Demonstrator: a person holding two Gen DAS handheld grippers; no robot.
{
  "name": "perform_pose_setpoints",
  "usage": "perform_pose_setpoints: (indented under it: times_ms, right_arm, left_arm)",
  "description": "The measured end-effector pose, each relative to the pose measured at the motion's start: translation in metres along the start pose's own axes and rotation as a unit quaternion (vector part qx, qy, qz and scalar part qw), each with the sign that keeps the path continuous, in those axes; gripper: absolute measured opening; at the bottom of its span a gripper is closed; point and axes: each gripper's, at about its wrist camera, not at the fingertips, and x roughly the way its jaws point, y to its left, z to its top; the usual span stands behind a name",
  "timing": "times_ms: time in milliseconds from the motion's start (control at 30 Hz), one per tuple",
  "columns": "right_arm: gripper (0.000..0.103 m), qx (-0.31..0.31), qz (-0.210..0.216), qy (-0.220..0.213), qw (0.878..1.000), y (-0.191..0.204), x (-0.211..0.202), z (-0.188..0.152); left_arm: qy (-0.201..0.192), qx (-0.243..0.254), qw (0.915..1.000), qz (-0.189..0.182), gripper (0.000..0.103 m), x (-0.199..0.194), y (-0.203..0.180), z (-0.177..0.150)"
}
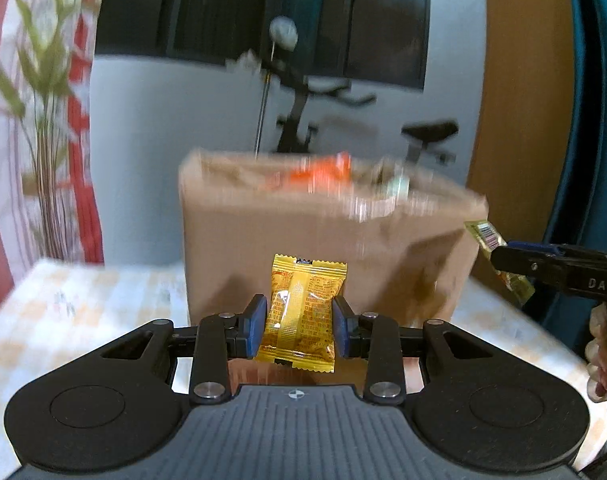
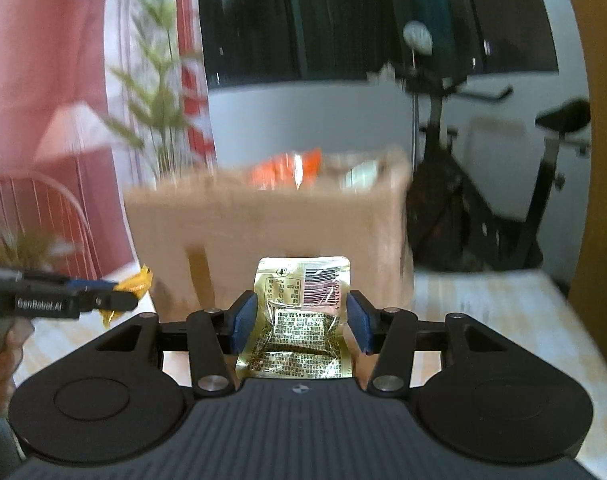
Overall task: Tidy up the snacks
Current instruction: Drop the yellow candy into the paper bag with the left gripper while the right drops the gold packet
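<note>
My left gripper [image 1: 299,326] is shut on a yellow snack packet [image 1: 303,312] and holds it upright above the table, in front of a brown cardboard box [image 1: 323,256]. My right gripper [image 2: 299,322] is shut on a gold snack packet [image 2: 303,316] with a barcode, also in front of the box [image 2: 263,240]. The box holds orange packets [image 1: 323,172] and other wrappers. In the left wrist view the right gripper [image 1: 499,258] shows at the right edge with its packet [image 1: 485,234]. In the right wrist view the left gripper [image 2: 123,300] shows at the left with its packet [image 2: 133,282].
The box stands on a table with a pale checked cloth [image 1: 83,304]. A tall plant [image 1: 43,120] and red-and-white curtain are at the left. An exercise bike [image 2: 503,184] stands behind the table at the right. A dark window is behind.
</note>
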Motion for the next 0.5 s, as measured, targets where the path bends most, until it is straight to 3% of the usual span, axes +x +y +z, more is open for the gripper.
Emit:
perform_pose_setpoints:
  times_ms: [333,500]
  right_arm:
    - [0.052,-0.024,0.017,-0.063,0.998,-0.002,0.036,0.076]
    - [0.052,-0.022,0.011,-0.062,0.998,-0.009,0.074,0.095]
  left_arm:
    - [-0.06,-0.003,0.998,0.018,0.037,0.029,0.008,0.083]
    - [-0.043,-0.018,0.9983,0.035,0.037,0.064,0.019,0.101]
